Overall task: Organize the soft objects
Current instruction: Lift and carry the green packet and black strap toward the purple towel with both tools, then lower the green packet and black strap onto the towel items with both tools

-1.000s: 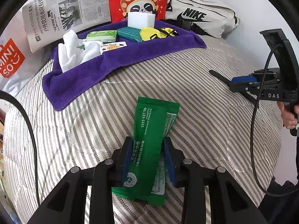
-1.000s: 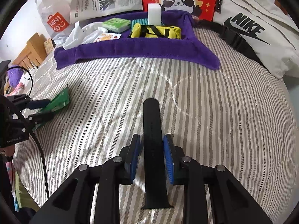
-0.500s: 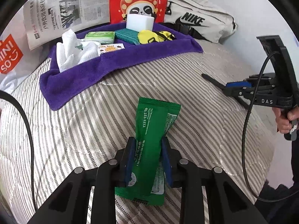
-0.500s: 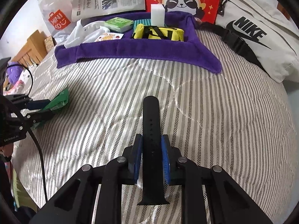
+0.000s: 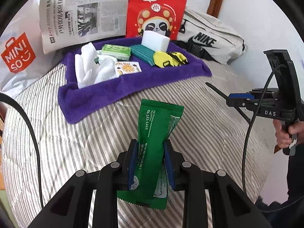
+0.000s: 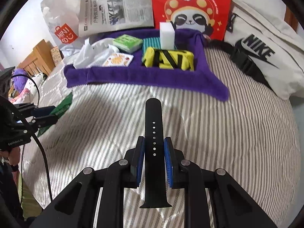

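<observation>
My left gripper [image 5: 151,163] is shut on a green foil packet [image 5: 153,133] and holds it above the striped bedding. My right gripper [image 6: 153,161] is shut on a black watch strap [image 6: 153,133], also held above the bedding. Ahead lies a purple towel [image 5: 117,91], also in the right wrist view [image 6: 152,76]. On it sit a white cloth [image 5: 89,66], a green tissue pack [image 5: 116,52], a teal cloth [image 5: 141,54], a yellow and black item [image 6: 168,59], a white sponge block [image 6: 166,36] and a lemon-print sachet [image 5: 128,67].
Behind the towel stand a newspaper [image 5: 83,15], a red panda bag [image 5: 155,9], a white Nike bag [image 5: 207,39] and a Miniso bag [image 5: 18,57]. The right gripper with its cable shows at the right of the left wrist view [image 5: 237,100].
Both grippers have risen and moved toward the purple towel, each keeping its object. The right gripper's jaws have closed in tight on the strap.
</observation>
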Tool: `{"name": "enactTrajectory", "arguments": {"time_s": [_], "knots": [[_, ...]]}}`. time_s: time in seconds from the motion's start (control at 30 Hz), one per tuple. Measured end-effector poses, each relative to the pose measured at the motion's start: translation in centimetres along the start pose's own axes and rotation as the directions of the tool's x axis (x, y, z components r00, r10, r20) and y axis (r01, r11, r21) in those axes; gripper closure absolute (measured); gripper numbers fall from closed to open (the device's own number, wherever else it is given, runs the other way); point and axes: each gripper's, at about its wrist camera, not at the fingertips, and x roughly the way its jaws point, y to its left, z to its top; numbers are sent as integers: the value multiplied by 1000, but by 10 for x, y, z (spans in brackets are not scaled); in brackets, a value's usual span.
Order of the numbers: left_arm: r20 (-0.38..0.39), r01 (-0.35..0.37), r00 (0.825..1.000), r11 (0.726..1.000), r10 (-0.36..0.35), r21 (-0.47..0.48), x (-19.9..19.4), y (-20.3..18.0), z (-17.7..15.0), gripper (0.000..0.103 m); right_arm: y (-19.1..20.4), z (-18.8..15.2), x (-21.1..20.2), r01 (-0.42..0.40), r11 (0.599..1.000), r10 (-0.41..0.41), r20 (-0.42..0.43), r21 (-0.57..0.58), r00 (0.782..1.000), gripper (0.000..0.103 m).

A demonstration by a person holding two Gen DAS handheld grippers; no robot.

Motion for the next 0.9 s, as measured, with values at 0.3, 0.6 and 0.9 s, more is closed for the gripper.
{"name": "enactTrajectory", "arguments": {"time_s": [0.3,0.6,0.9], "knots": [[37,3,999,999,-1,-43,-2,9,29,77,4,39,-1,-28,1000,28,33,0,999,83],[59,3,998,998,1,-65,1,23,64,77,-3,82,6,-23,1000,23,54,0,998,83],[55,-12,998,996,17,-87,14,39,90,77,1,137,32,-25,998,29,62,-61,998,83]]}}
